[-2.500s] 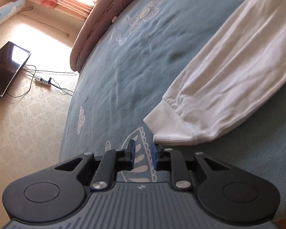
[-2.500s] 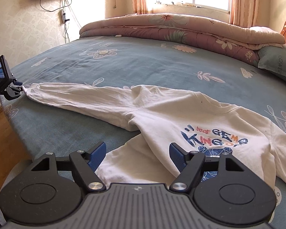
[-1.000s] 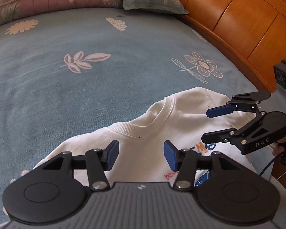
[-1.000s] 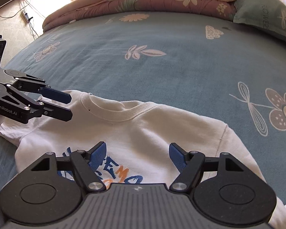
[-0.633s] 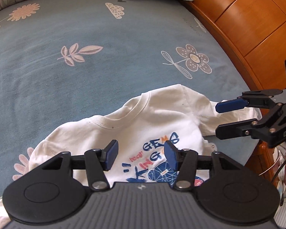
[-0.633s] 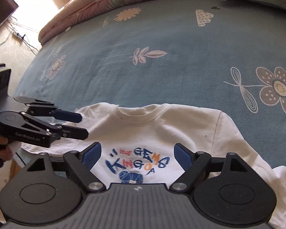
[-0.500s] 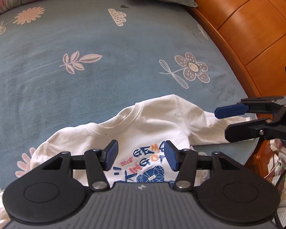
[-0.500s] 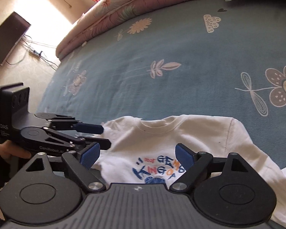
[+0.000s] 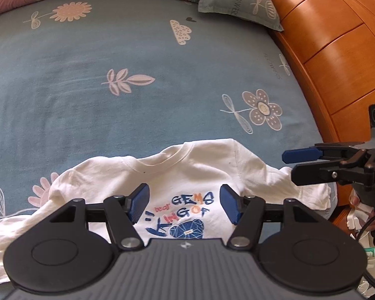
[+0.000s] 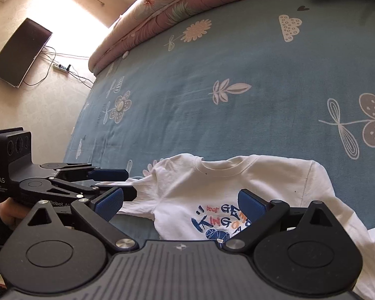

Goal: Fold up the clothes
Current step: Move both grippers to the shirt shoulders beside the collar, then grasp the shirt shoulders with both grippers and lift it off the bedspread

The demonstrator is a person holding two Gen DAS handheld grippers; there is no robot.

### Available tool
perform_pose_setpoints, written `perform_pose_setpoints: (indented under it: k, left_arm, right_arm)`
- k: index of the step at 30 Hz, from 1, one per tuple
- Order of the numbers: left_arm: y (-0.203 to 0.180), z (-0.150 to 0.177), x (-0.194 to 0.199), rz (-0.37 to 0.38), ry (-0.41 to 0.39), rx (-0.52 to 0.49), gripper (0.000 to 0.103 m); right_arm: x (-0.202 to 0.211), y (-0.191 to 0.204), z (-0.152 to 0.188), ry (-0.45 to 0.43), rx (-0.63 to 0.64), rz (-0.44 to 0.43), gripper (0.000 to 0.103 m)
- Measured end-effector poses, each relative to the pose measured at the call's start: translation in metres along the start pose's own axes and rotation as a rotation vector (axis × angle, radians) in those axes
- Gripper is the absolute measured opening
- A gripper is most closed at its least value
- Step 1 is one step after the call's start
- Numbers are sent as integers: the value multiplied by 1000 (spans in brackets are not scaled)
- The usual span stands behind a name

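A white sweatshirt (image 9: 187,167) with a blue and orange print lies face up on the blue bed sheet, collar toward the far side. One sleeve (image 9: 5,237) trails to the lower left. My left gripper (image 9: 183,206) hovers above the print, jaws opening, nothing between them. In the right wrist view the sweatshirt (image 10: 237,182) lies under my right gripper (image 10: 181,205), whose jaws are opening wide and hold nothing. Each gripper shows in the other's view: the right gripper (image 9: 297,166) beside the shirt's right shoulder, the left gripper (image 10: 122,183) beside its left shoulder, both clear of the cloth.
The blue flowered sheet (image 9: 87,87) stretches far beyond the shirt. A pink quilt (image 10: 187,2) and a grey-green pillow (image 9: 237,2) lie at the head. A wooden headboard (image 9: 337,50) runs along the right. A dark screen (image 10: 20,52) and a power strip (image 10: 61,67) are by the wall.
Both grippers have risen away from the sweatshirt, so it looks smaller and farther off. Both pairs of jaws have spread wider. The shirt itself lies still.
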State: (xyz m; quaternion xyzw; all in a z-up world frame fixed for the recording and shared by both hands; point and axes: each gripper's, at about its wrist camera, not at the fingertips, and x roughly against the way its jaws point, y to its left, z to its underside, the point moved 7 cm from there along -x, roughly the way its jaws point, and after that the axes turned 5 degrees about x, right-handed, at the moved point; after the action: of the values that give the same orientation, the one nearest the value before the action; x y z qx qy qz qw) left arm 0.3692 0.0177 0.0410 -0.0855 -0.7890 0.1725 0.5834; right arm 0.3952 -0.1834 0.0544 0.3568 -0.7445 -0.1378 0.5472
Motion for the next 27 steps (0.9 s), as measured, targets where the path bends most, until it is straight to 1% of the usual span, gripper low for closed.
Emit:
perform_pose_setpoints:
  k: [4, 8, 11, 16, 18, 20, 22, 24, 27]
  left_arm:
    - [34, -3, -22, 7, 34, 38, 59]
    - [56, -10, -50, 8, 46, -26, 59]
    - [59, -17, -77, 27, 48, -127, 59]
    - [52, -23, -123, 14, 21, -378, 59]
    - [51, -21, -136, 19, 26, -446, 59]
    - [51, -19, -148, 23, 35, -508, 60]
    - [51, -12, -155, 27, 61, -533, 60]
    - [52, -4, -155, 38, 84, -525, 60]
    - [50, 13, -143, 69, 103, -488, 60]
  right_arm:
    - [-24, -12, 15, 27, -40, 39, 100]
    - [-52, -35, 21, 35, -64, 51, 100]
    - [-79, -56, 12, 35, -38, 60, 100]
    - [-124, -81, -25, 29, 131, 93, 100]
    - [-144, -92, -39, 38, 180, 95, 100]
    - [-164, -103, -46, 69, 200, 79, 100]
    - [-175, -110, -44, 109, 196, 65, 99]
    - [-179, -112, -35, 147, 180, 31, 98]
    - [-168, -102, -15, 181, 177, -5, 98]
